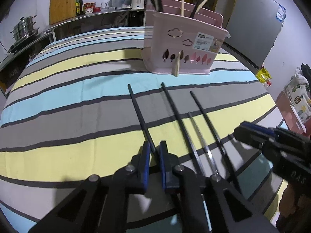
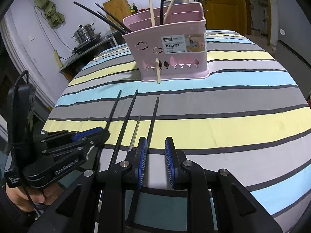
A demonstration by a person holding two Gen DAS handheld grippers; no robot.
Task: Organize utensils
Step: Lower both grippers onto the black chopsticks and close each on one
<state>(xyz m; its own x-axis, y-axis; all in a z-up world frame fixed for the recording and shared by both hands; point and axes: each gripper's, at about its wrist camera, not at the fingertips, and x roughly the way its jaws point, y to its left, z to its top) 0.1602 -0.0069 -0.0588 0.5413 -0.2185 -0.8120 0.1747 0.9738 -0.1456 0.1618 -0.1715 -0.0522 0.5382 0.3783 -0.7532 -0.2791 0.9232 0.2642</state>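
L gripper (image 1: 155, 156) was low over the near edge of the table (image 1: 58, 104), pads pinched on the leftmost black chopstick (image 1: 139, 116); that stick ran away from the near edge twd the pink basket (image 1: 180, 44). R gripper (image 2: 156, 151) sat just beside it, jaws part spread; the rightmost black chopstick (image 2: 153, 120) ran in by its left pad (image 2: 142, 155), contact can't tell, gap otherwise showed striped cloth. Btwn the two grippers lay another black chopstick (image 1: 175, 108) and a metal chopstick (image 1: 200, 136), all roughly parallel on the cloth. Basket stood upright twd the far side of the table, w/ black and wooden chopsticks sticking up from its compartments; one wooden chopstick (image 2: 157, 70) leaned against its front wall, tip on the cloth. A hand (image 2: 29, 196) held the L gripper's handle at the near-left edge.
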